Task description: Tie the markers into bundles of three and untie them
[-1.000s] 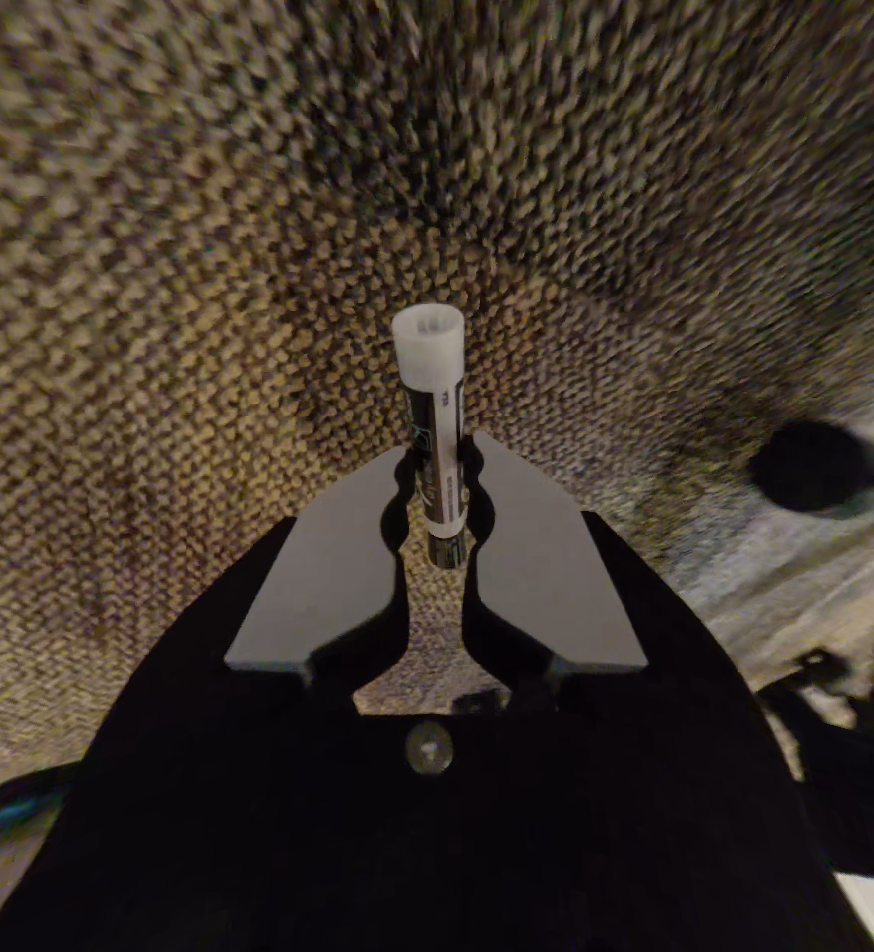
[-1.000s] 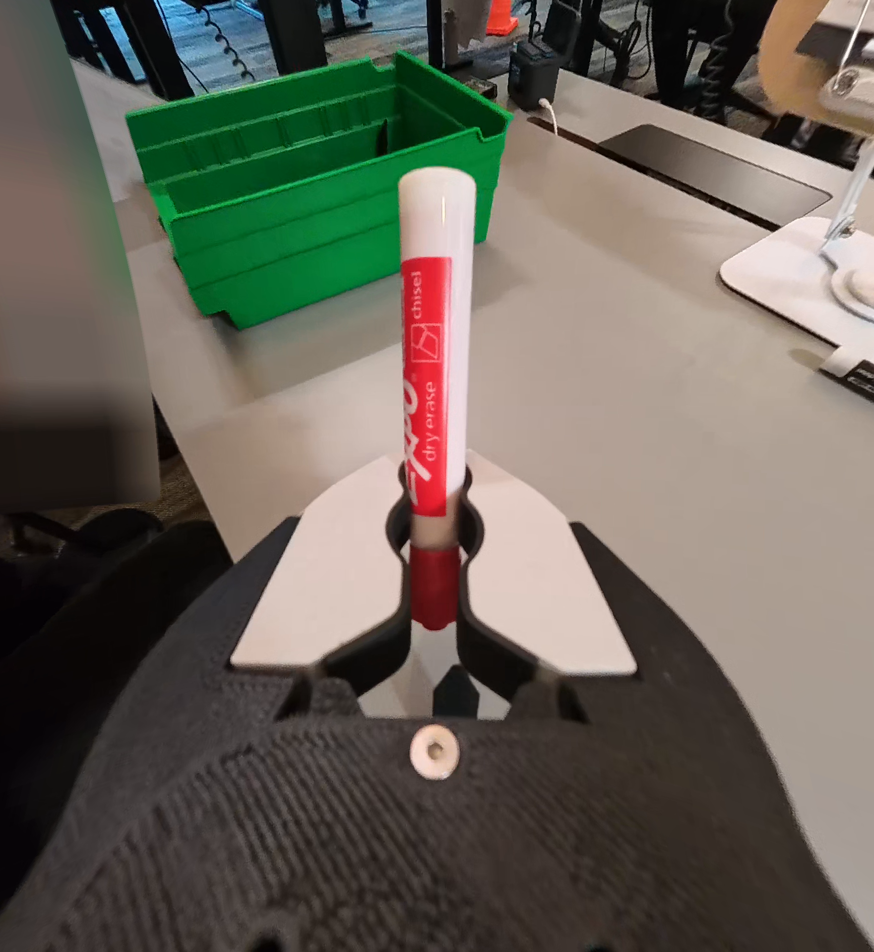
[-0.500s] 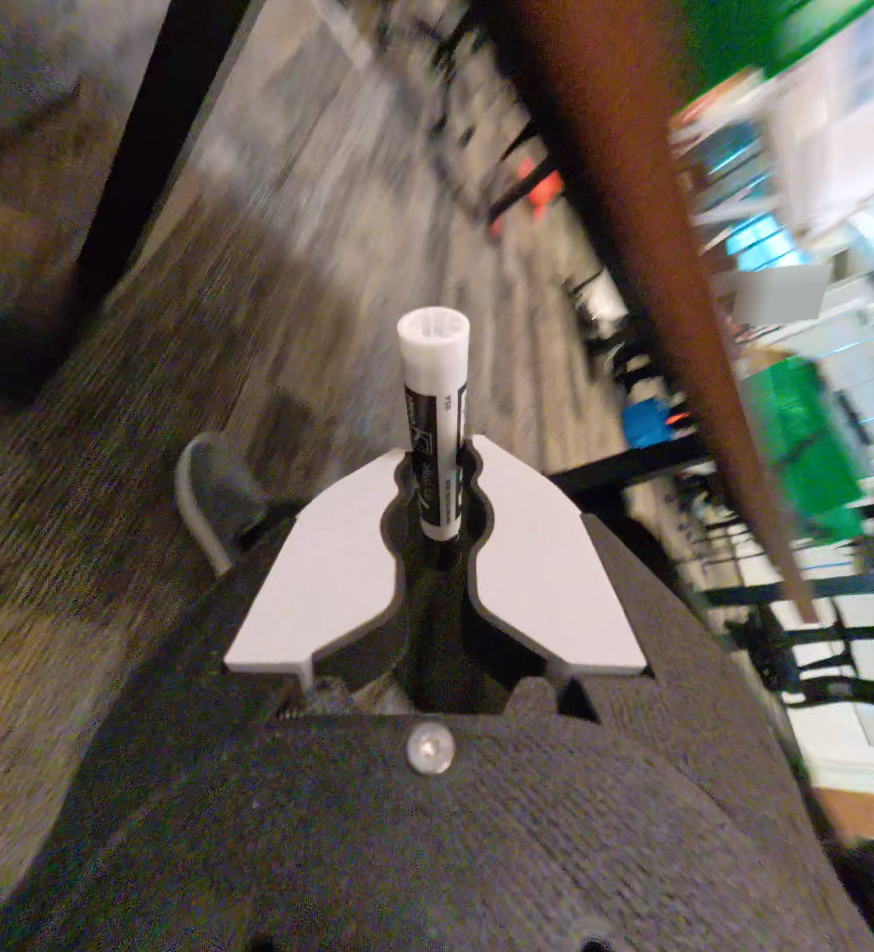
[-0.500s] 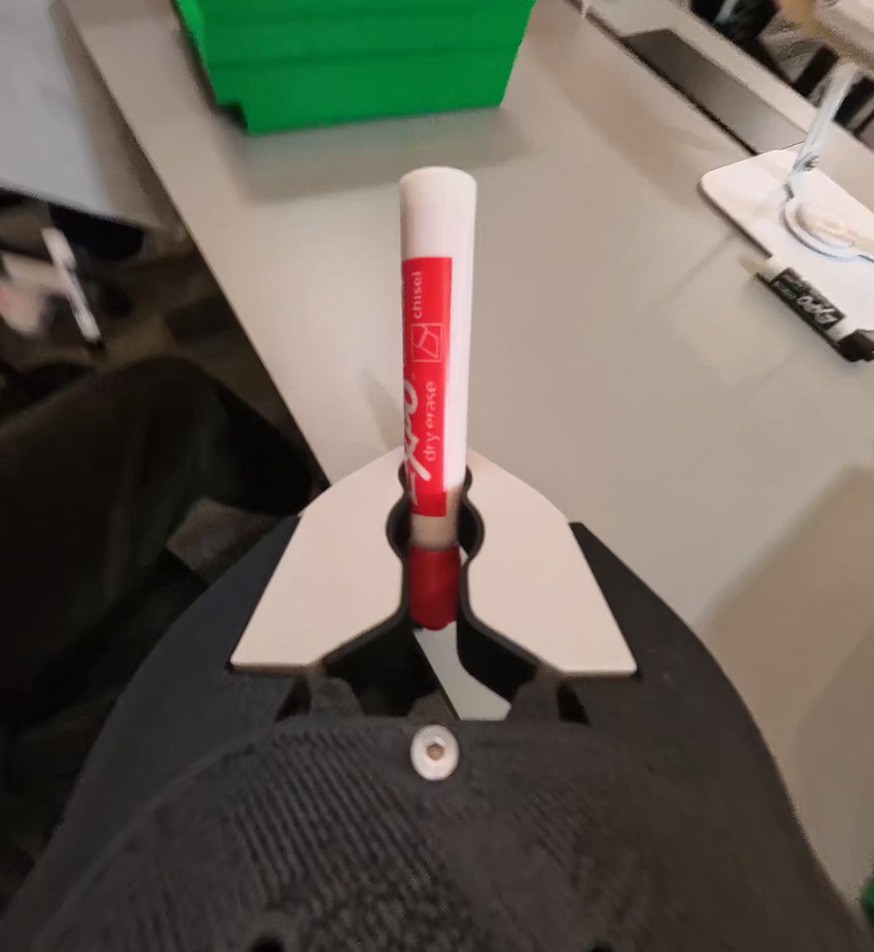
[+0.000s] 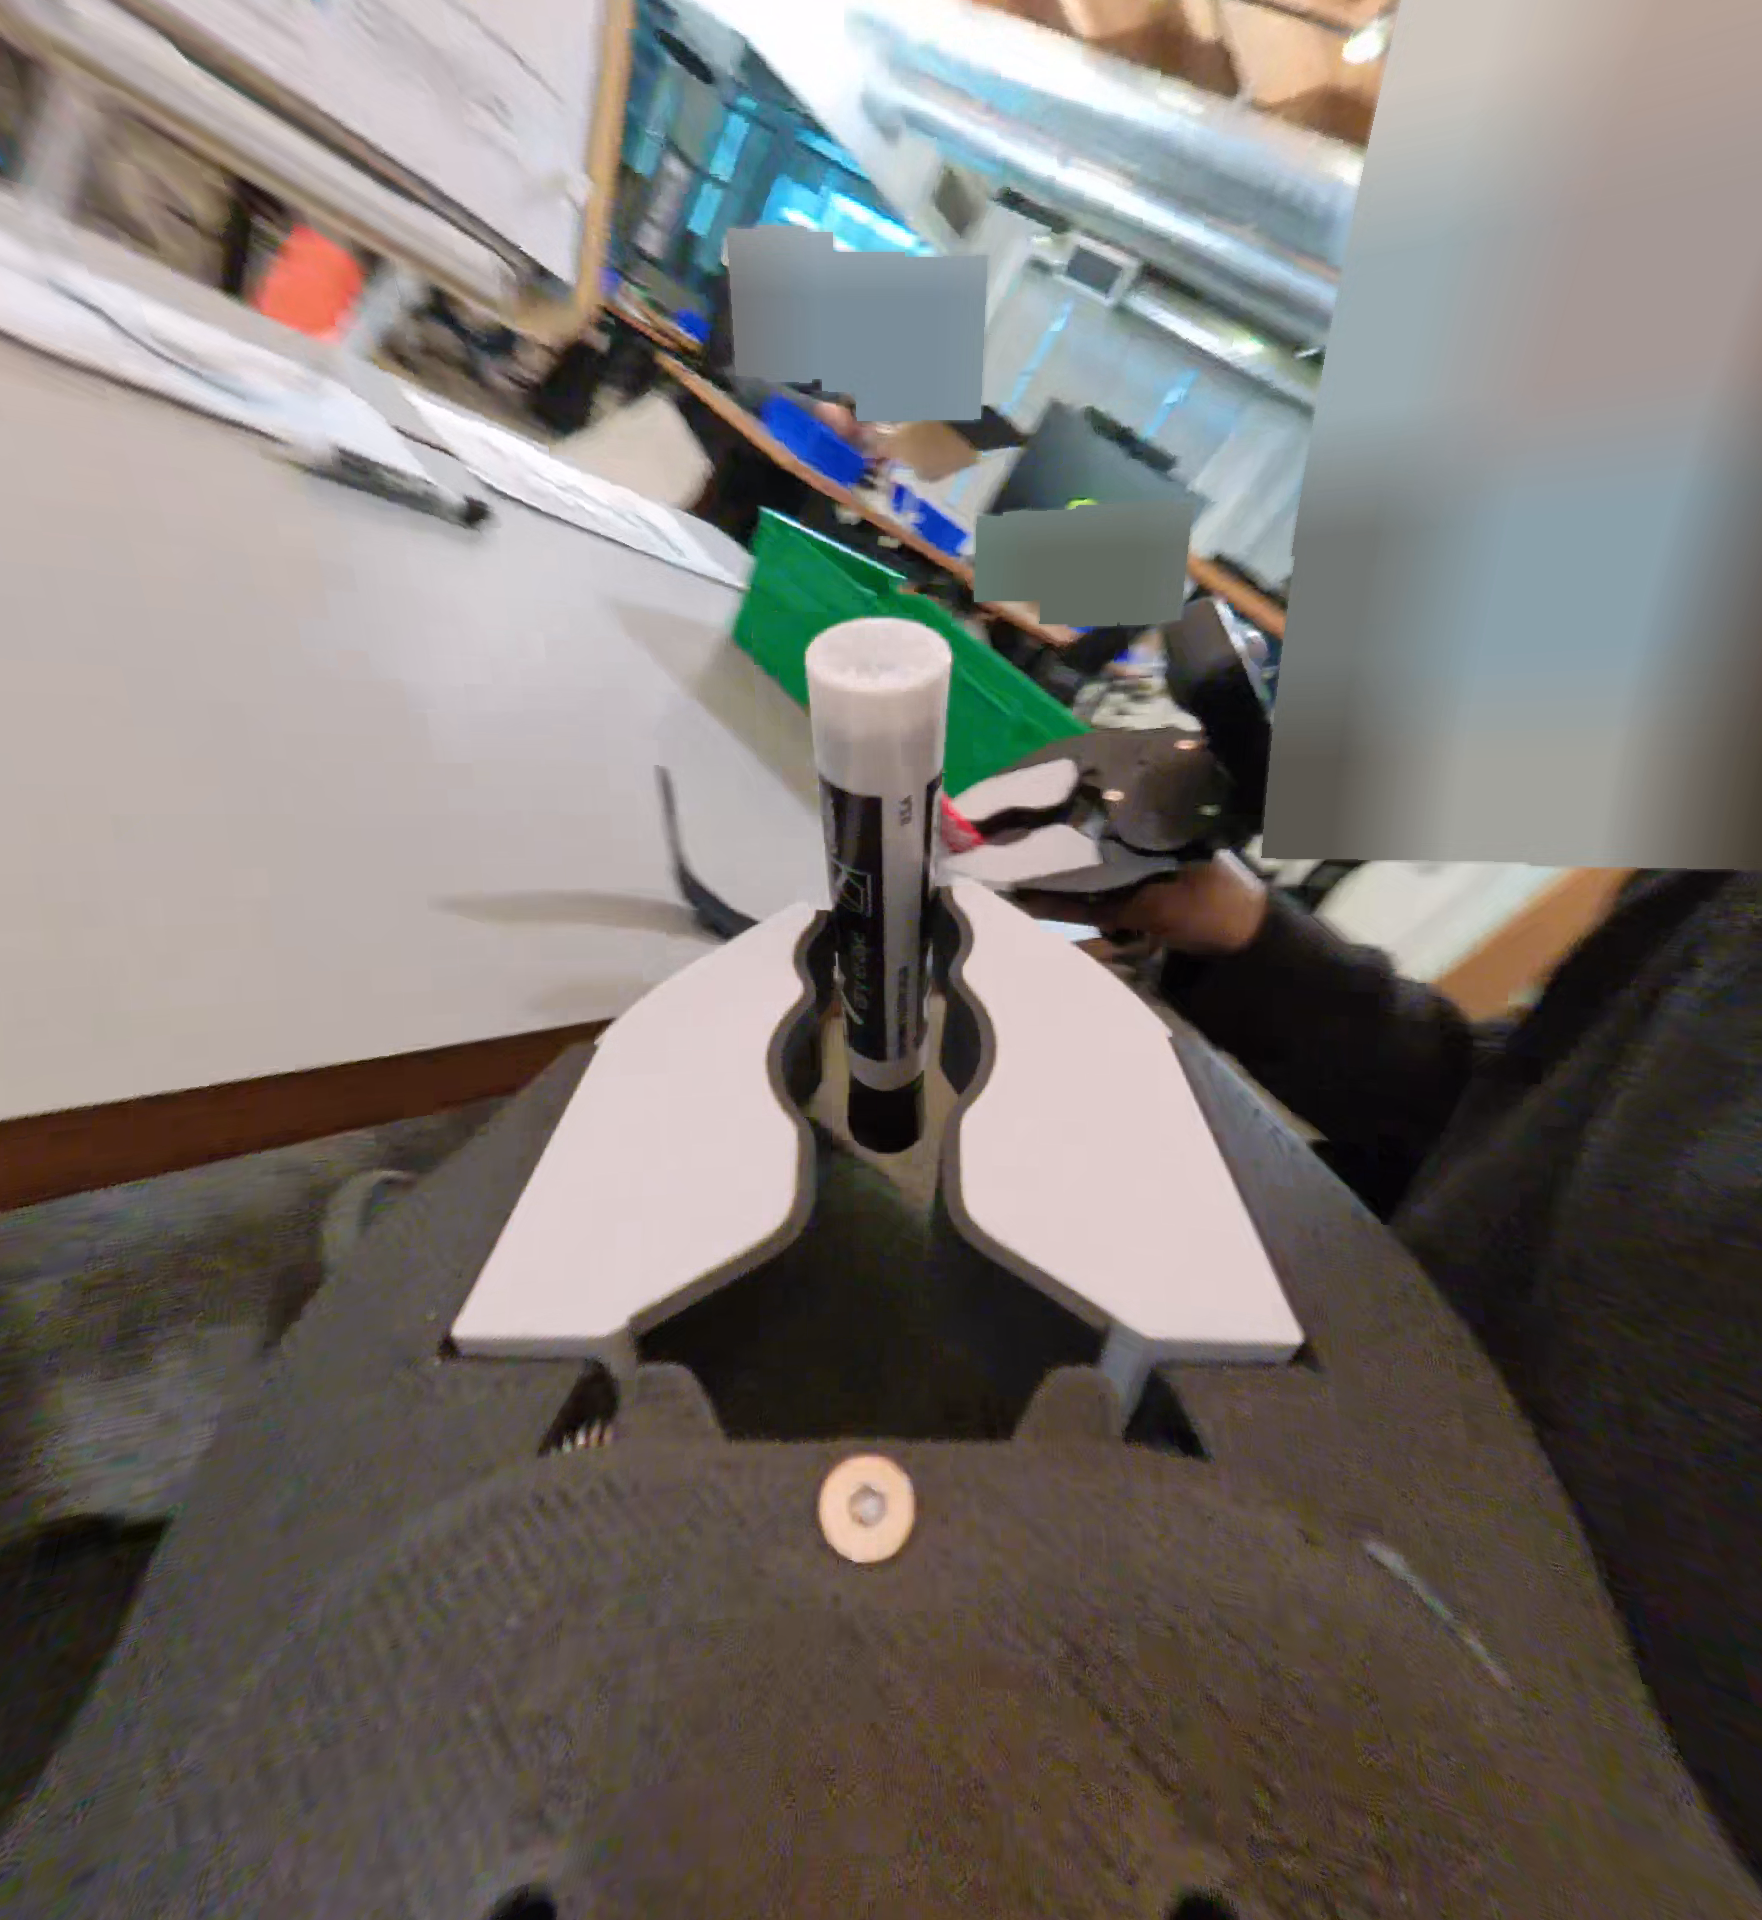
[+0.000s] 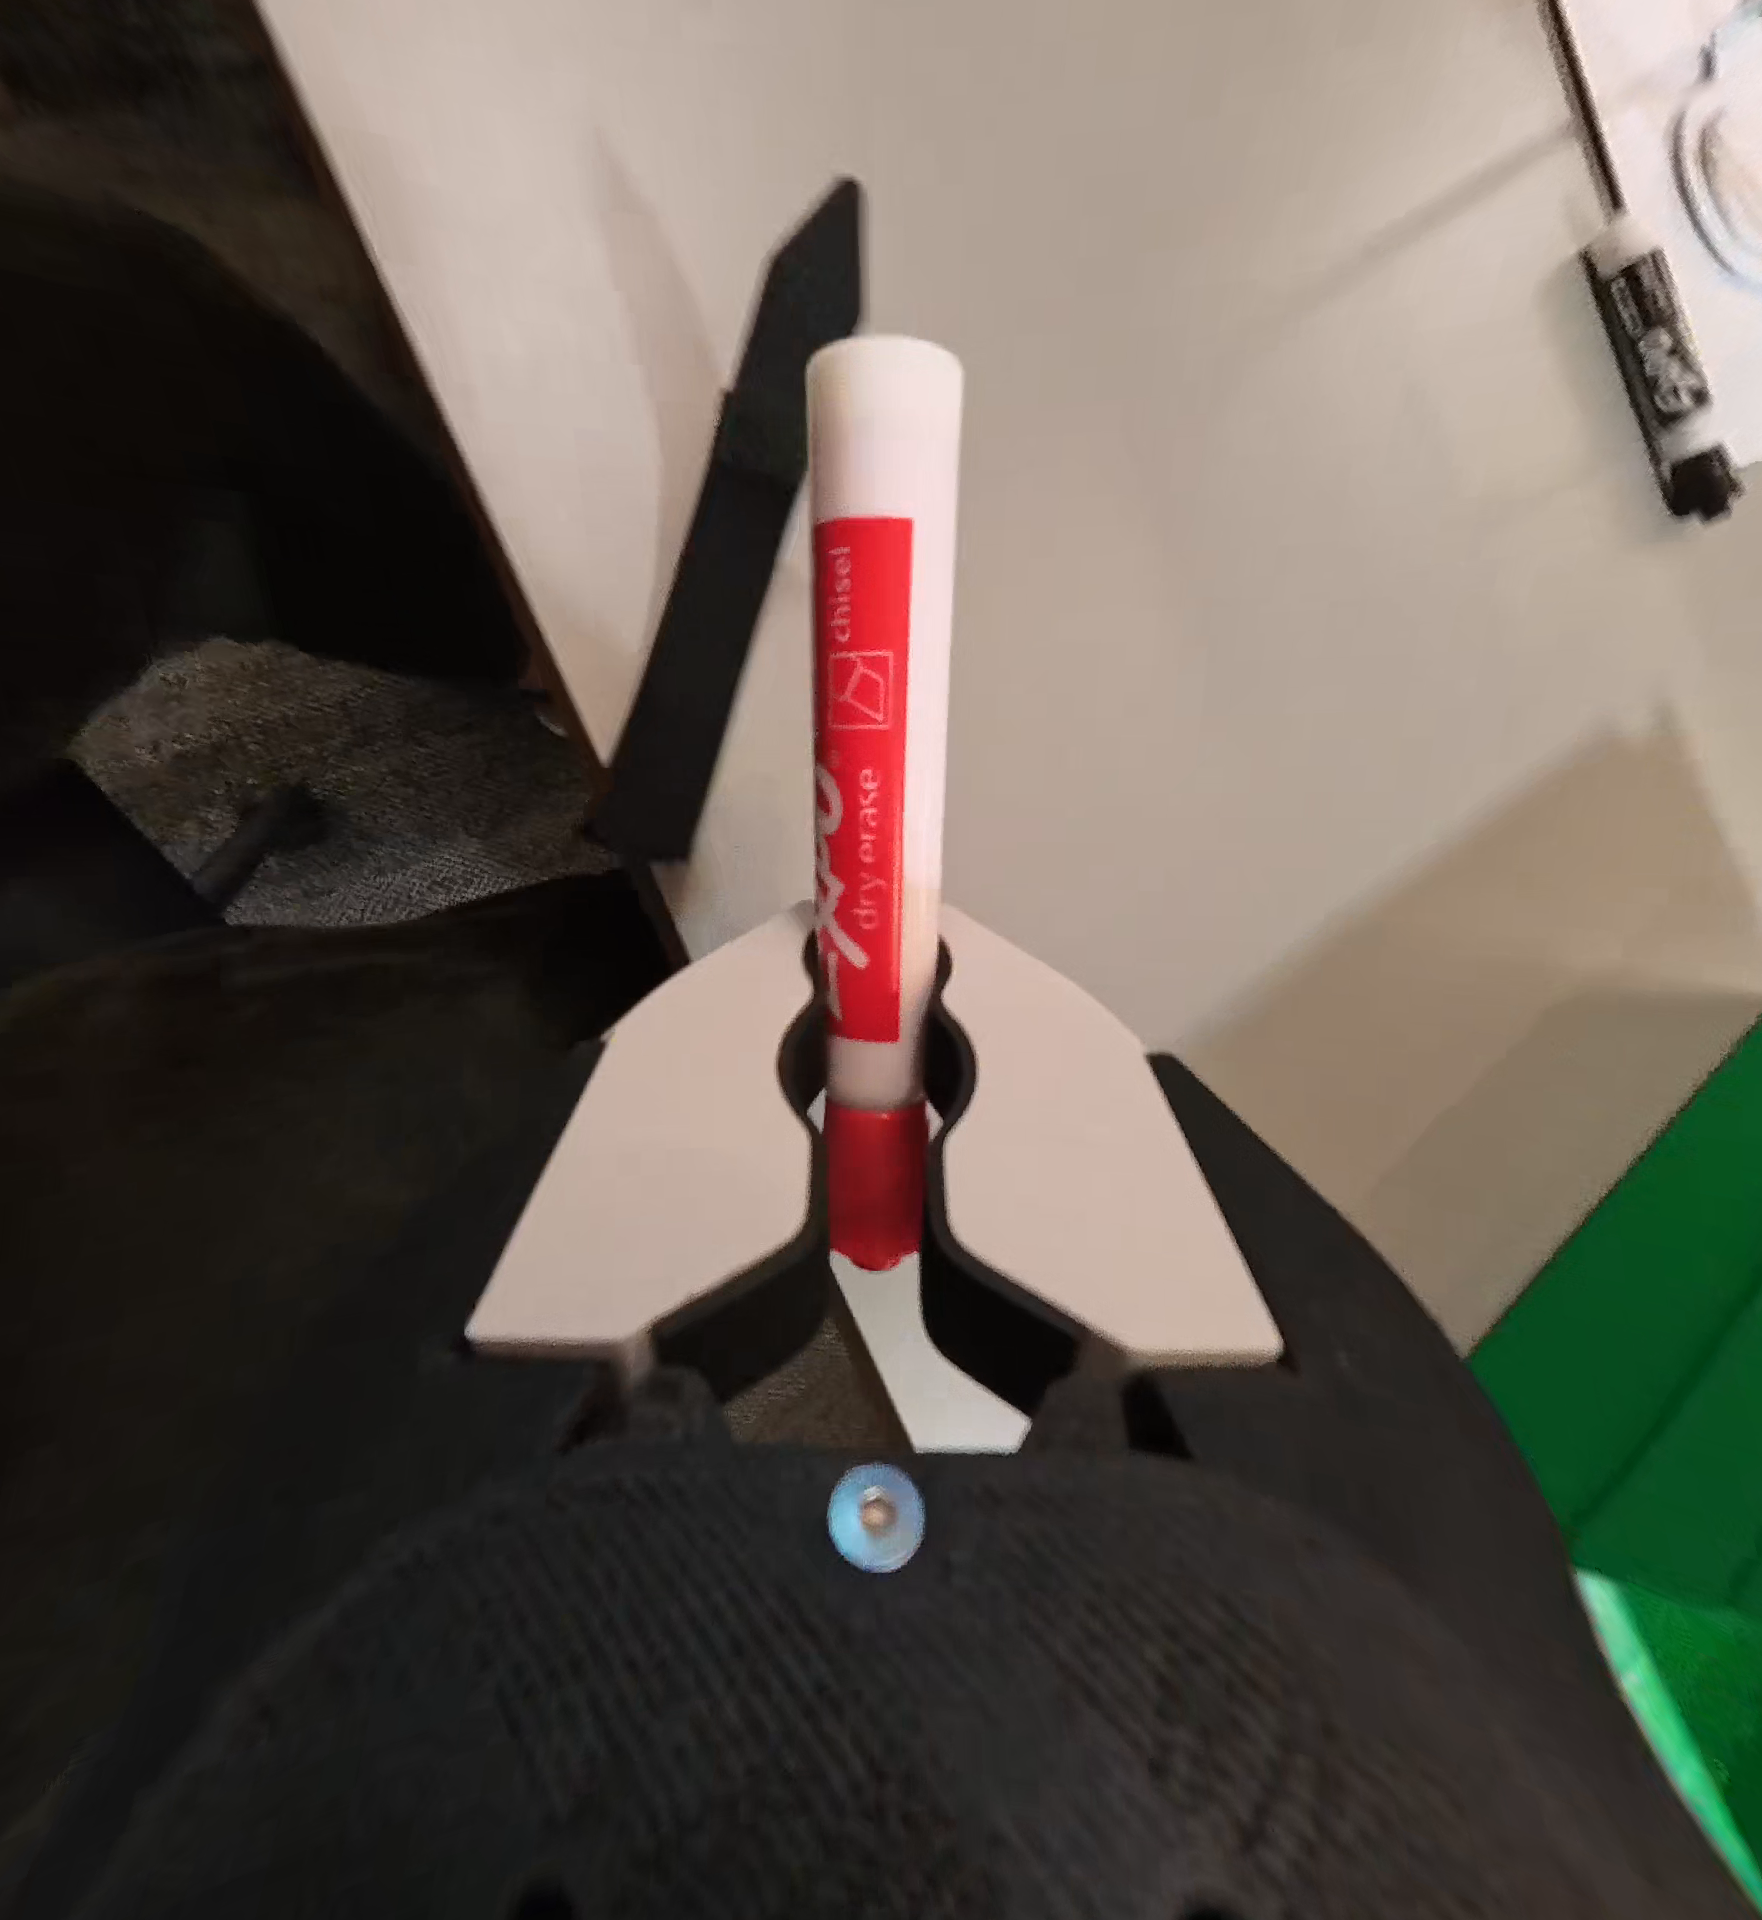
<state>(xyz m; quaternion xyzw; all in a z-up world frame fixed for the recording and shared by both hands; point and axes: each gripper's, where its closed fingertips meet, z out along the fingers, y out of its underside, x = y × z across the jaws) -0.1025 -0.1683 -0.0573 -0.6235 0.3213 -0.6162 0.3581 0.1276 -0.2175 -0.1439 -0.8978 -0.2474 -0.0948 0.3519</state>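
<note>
Bright indoor light; fisheye warp at edges; backgrounds motion-blurred, soft shadows on grey table [image 6: 1272,520].

Grey table [image 6: 1272,520] — black strap [image 6: 742,582], black marker [image 6: 1641,343].

Your left gripper [image 5: 882,940] clamped on a black marker [image 5: 879,883] pointing forward, your right gripper [image 5: 970,826] beyond gripping a red one, black strap [image 5: 695,883] on the table [image 5: 233,779], green bin [image 5: 856,634] behind.
</note>
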